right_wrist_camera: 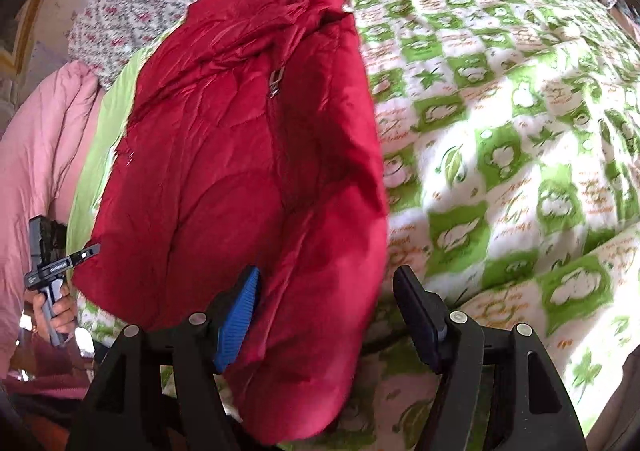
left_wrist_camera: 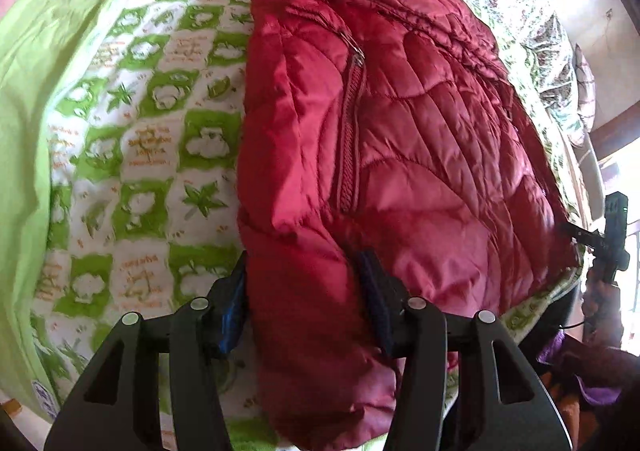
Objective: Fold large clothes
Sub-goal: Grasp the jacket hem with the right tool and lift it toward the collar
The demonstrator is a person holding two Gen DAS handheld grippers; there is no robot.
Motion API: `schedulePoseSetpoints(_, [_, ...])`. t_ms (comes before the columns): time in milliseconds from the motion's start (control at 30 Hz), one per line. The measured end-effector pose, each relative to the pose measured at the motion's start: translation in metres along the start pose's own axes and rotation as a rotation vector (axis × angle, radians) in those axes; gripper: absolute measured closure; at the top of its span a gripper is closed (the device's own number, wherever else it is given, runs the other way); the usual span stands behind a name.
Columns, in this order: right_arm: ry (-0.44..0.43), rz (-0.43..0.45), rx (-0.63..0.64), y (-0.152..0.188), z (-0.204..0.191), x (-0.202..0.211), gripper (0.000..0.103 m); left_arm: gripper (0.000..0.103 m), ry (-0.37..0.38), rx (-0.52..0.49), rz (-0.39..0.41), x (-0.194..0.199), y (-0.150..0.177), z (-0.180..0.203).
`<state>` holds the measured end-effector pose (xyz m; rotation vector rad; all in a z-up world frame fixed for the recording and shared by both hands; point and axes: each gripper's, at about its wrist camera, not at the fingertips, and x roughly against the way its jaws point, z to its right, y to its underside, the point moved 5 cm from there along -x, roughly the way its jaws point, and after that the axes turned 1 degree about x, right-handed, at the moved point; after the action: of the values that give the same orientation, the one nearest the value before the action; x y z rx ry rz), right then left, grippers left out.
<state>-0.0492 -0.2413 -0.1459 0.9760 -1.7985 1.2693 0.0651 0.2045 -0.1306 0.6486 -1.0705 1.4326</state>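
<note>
Bed (left_wrist_camera: pixel 132 139): green-and-white patterned blanket across each frame.
Jacket (left_wrist_camera: pixel 400 131): red quilted, zipped, centre of both views, sleeve folded over its front.
Left claw (left_wrist_camera: pixel 306 291): part open, pads pinching the sleeve's puffy lower end.
Right claw (right_wrist_camera: pixel 326 311): wider, straddling the near edge (grip uncertain; right pad looks clear).
Progress: early; body fold remains.
</note>
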Motion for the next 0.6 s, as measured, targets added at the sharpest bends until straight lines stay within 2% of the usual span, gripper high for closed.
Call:
schedulePoseSetpoints(167, [-0.092, -0.023, 0.024, 0.010, -0.017, -0.004, 0.032, 0.052, 0.035, -0.020, -0.009, -0.002, 0.008, 0.005])
schedulePoseSetpoints(233, [-0.099, -0.024, 0.018, 0.010, -0.018, -0.005, 0.035, 0.052, 0.036, -0.036, -0.015, -0.002, 0.010, 0.009])
schedulePoseSetpoints(333, [-0.101, -0.027, 0.014, 0.010, -0.018, -0.006, 0.047, 0.053, 0.024, -0.055, -0.020, -0.003, 0.010, 0.012])
schedulePoseSetpoints(367, [-0.104, -0.032, 0.013, 0.011, -0.017, -0.006, 0.052, 0.058, 0.024, -0.059, -0.017, -0.003, 0.010, 0.014])
schedulePoseSetpoints(400, [-0.102, -0.034, 0.018, 0.013, -0.017, -0.005, 0.061, 0.067, 0.031, -0.067, -0.013, -0.003, 0.010, 0.016])
schedulePoseSetpoints(467, [-0.101, -0.029, 0.032, 0.015, -0.018, -0.003, 0.070, 0.077, 0.026, -0.091, 0.003, -0.001, 0.010, 0.021])
schedulePoseSetpoints(600, [-0.139, 0.009, 0.031, 0.017, -0.017, 0.007, 0.078, 0.086, -0.015, -0.137, 0.062, 0.007, 0.009, 0.032])
